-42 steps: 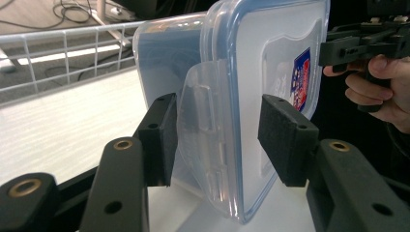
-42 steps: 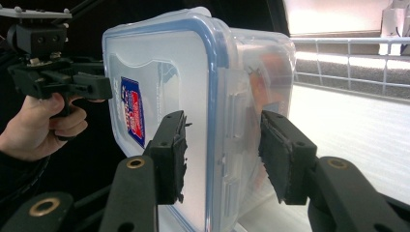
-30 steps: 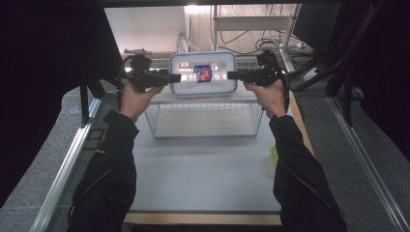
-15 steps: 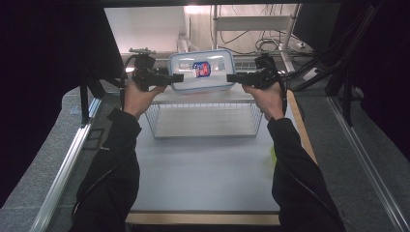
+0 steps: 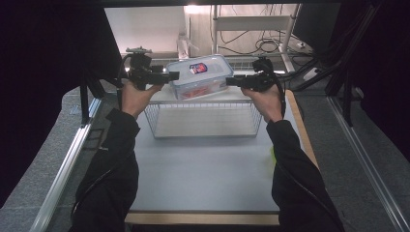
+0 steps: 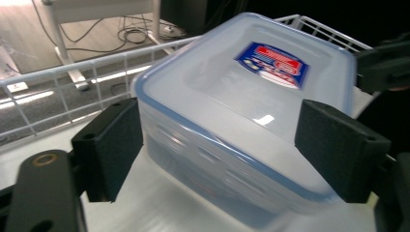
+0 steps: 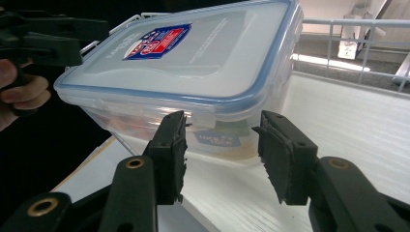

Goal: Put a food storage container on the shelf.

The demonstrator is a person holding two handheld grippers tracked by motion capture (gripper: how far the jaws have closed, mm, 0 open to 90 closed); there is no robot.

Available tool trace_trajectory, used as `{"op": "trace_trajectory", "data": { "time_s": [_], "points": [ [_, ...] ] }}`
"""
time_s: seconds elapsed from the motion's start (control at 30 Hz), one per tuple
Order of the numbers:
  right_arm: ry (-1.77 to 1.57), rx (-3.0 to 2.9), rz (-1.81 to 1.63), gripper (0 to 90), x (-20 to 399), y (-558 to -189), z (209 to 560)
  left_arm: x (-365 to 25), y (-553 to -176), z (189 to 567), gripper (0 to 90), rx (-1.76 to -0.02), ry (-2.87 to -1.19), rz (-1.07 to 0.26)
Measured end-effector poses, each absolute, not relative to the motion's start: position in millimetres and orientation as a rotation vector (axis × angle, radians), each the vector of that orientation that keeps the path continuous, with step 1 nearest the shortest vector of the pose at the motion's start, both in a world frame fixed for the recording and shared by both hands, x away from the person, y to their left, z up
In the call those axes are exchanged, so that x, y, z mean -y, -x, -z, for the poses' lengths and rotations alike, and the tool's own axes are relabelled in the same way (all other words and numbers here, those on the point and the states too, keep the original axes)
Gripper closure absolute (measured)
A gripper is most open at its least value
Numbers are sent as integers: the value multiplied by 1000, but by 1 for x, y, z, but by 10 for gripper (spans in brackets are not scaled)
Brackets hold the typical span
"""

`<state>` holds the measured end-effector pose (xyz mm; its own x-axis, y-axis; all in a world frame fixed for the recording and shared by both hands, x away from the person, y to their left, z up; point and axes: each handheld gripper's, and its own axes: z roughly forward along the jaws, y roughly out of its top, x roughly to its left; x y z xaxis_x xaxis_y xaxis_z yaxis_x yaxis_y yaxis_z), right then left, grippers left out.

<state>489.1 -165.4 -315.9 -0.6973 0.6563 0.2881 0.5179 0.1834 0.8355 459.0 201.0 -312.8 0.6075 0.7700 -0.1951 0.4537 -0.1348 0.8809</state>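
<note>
At the left of the high view, the left gripper [image 5: 167,76] is held in the person's left hand [image 5: 136,95], level with the near left corner of the clear plastic container [image 5: 199,76], its tip right at the container's side. Its jaws stand wide apart: in the left gripper view the two black pads [image 6: 112,143] sit either side of the container's [image 6: 251,111] near corner, the lid's blue-edged rim between them, and neither pad presses on the wall. The container itself, lidded and carrying a red and blue label [image 5: 198,68], sits tilted at the far edge of the wire basket [image 5: 207,118], toward the basket's back rail; whether it rests on the rail or on the white surface just behind it cannot be told. Something red and orange shows through its wall. To the right of the container, the right gripper [image 5: 233,81] is held in the right hand [image 5: 267,102], its tip just beside the container's right end. In the right gripper view its jaws are parted, the pads [image 7: 170,150] flanking the latch flap on the container's [image 7: 193,72] short side, apart from it. Beyond the container in that view is the left gripper [image 7: 53,36], held by fingers [image 7: 21,94].
</note>
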Motion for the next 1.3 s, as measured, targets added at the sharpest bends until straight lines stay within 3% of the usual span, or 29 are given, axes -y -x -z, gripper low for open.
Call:
{"op": "trace_trajectory", "data": {
  "time_s": [0.23, 0.43, 0.5, 0.77, 1.3],
  "points": [
    [-1127, -2300, -1579, 584, 172, -477, 320, -207, -413, 322, 463, -929, -1727, -335],
    [-1059, -2309, -1559, 798, 170, -465, 326, -201, -393, 342, 788, -849, -1793, -286],
    [-1046, -2313, -1552, 854, 167, -464, 329, -198, -394, 345, 844, -841, -1817, -278],
    [-1012, -2335, -1529, 875, 152, -464, 335, -185, -416, 355, 888, -879, -1853, -278],
    [-1032, -2316, -1527, 871, 141, -472, 340, -185, -444, 352, 888, -950, -1873, -291]
  ]
}}
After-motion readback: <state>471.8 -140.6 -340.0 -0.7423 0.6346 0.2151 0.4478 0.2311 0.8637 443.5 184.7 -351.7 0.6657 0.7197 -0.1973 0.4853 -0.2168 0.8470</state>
